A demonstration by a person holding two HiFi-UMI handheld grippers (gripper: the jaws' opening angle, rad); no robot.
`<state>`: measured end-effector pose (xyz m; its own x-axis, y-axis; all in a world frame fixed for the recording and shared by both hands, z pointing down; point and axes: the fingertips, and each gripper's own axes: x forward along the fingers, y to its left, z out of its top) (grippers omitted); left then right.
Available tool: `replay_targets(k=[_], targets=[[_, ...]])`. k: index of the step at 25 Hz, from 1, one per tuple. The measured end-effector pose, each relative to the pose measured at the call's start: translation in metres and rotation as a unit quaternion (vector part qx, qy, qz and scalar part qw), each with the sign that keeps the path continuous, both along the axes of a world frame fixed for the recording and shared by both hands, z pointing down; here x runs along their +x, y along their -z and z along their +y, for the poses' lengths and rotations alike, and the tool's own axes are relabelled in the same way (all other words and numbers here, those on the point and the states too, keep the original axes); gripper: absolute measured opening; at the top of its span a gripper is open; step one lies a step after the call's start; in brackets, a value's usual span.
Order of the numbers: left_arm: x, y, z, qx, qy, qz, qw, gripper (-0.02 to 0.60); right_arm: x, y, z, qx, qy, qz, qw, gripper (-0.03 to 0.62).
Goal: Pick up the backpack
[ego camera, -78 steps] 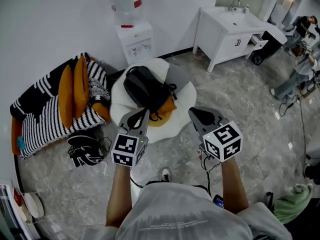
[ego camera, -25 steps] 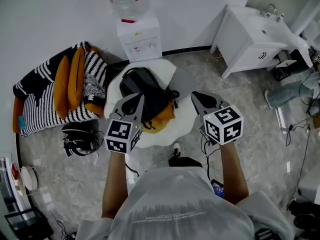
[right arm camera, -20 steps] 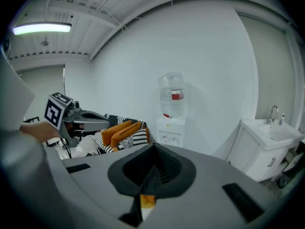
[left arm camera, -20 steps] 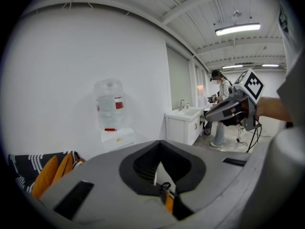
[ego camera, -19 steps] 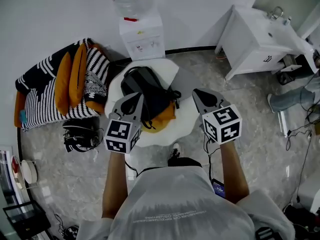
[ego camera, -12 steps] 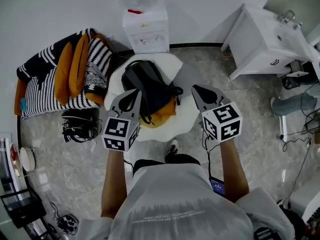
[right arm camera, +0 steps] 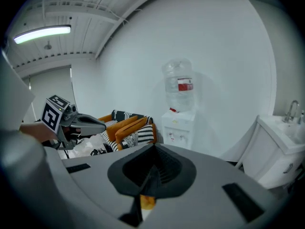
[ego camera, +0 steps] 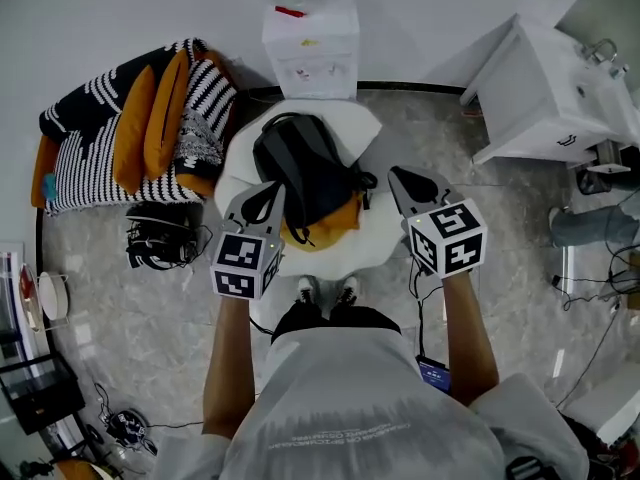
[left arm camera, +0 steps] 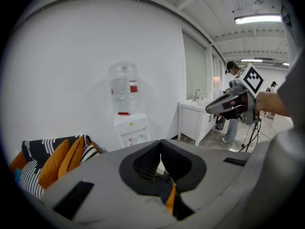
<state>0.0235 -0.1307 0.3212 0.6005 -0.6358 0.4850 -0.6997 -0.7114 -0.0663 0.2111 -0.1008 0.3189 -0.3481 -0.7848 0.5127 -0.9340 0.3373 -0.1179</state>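
Head view: the step in hand appears to be the approach. The backpack lies on a white seat, between the left hand-held gripper and the right hand-held gripper; no contact is visible. The next move calls for lowering one gripper onto a strap.

Left gripper view: jaws almost together, opening, nothing between them.

Right gripper view: jaws fully together, empty.

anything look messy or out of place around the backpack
Nothing damaged or spilled. The black backpack lies slumped across an orange cushion on the white round seat, straps dangling. On the floor left of it, striped and orange cushions are heaped against the wall, with a black tangled bundle beside them.
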Motion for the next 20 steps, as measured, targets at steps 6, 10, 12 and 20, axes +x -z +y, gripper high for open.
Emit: replay_targets(k=[6,10,12,20], targets=[[-0.018,-0.017,-0.019,-0.016,0.004,-0.004,0.9998,0.017,-0.023,-0.009,-0.023,-0.013,0.016,0.004,1.000,0.002],[-0.026,-0.028,-0.035,-0.025,0.004,0.004,0.9997,0.017,-0.035,-0.018,-0.033,-0.024,0.018,0.004,1.000,0.002],[-0.030,-0.033,-0.046,-0.019,0.002,0.013,0.9997,0.017,-0.042,-0.023,-0.039,-0.029,0.018,0.009,0.999,0.002],[-0.045,-0.064,-0.064,-0.046,-0.002,0.029,0.9985,0.017,-0.065,-0.034,-0.056,-0.037,-0.007,0.004,0.999,0.002]])
